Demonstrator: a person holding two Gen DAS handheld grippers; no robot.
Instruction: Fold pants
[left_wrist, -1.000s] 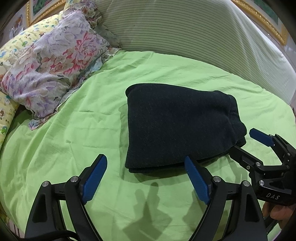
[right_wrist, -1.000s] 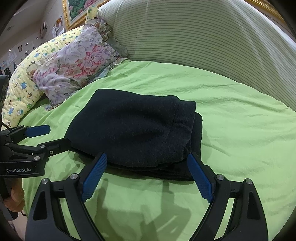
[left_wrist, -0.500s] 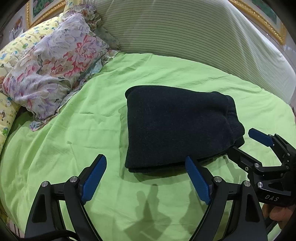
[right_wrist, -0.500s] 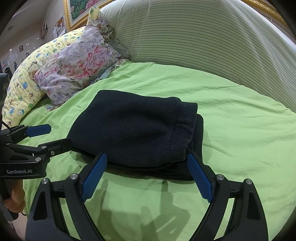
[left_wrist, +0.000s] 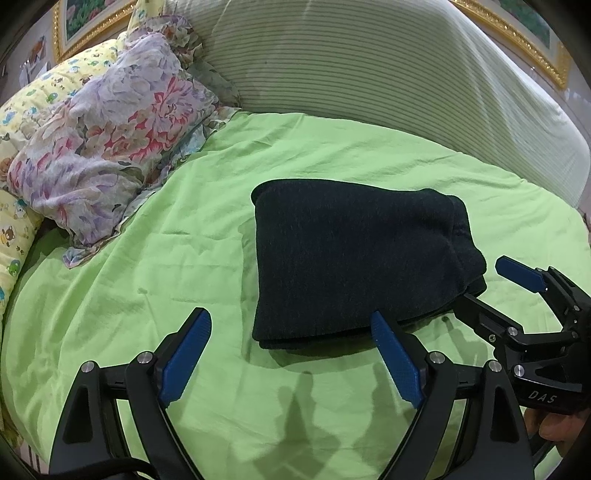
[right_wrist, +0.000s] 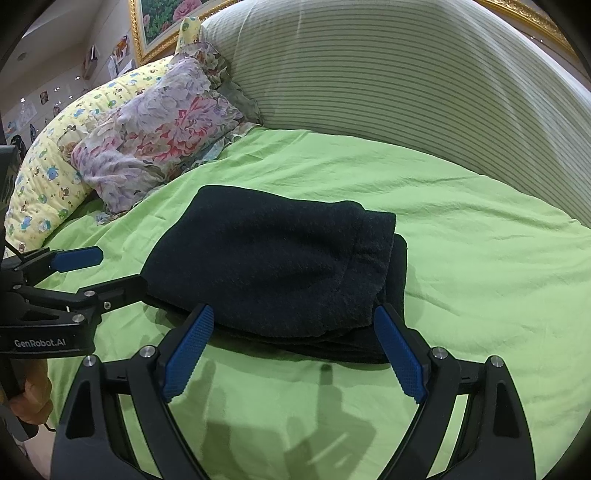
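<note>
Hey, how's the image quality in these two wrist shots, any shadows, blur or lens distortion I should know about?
Left wrist view: strong fisheye bending, dark vignetted corners; the left gripper casts finger shadows on the green sheet; focus is sharp. Right wrist view: same curvature, bowing the striped cushion; the right gripper throws soft shadows near the frame bottom; the dark pants show little texture.

Bare green sheet (left_wrist: 155, 280) lies open left of the folded dark pants (left_wrist: 354, 254). A floral pillow (left_wrist: 110, 140) and striped headboard cushion (left_wrist: 369, 74) block the far edge.
</note>
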